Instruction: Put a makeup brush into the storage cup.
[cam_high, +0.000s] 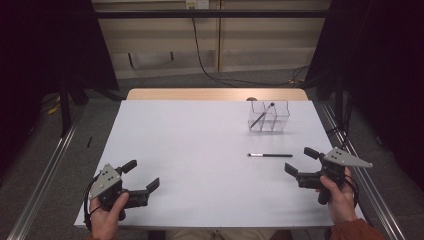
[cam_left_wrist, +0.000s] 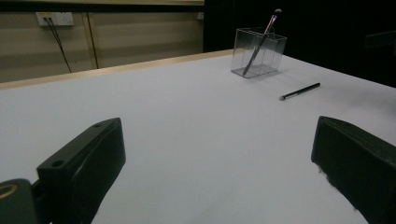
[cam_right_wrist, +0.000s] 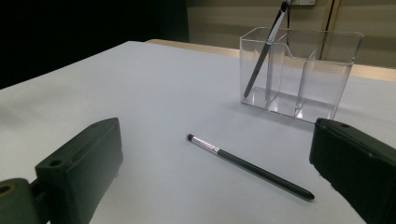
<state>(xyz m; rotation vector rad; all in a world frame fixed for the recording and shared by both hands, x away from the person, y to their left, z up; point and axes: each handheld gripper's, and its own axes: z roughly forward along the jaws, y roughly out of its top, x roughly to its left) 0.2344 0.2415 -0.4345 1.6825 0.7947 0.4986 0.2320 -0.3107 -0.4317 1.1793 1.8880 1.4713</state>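
Observation:
A thin black brush (cam_high: 270, 155) (cam_left_wrist: 299, 91) (cam_right_wrist: 250, 166) lies flat on the white table (cam_high: 200, 150), its tip pointing left in the high view. A clear divided holder (cam_high: 269, 116) (cam_left_wrist: 258, 52) (cam_right_wrist: 299, 72) stands behind it with another brush (cam_high: 262, 117) (cam_left_wrist: 261, 42) (cam_right_wrist: 265, 50) leaning in its left compartment. My right gripper (cam_high: 299, 161) (cam_right_wrist: 215, 172) is open just right of the lying brush, jaws empty. My left gripper (cam_high: 141, 174) (cam_left_wrist: 215, 158) is open at the near left corner, holding nothing.
The table's far edge shows a wooden strip (cam_high: 215, 94). A black cable (cam_high: 210, 70) runs down the wall behind. Metal rails (cam_high: 45, 170) flank the table on the floor, and dark curtains stand at both sides.

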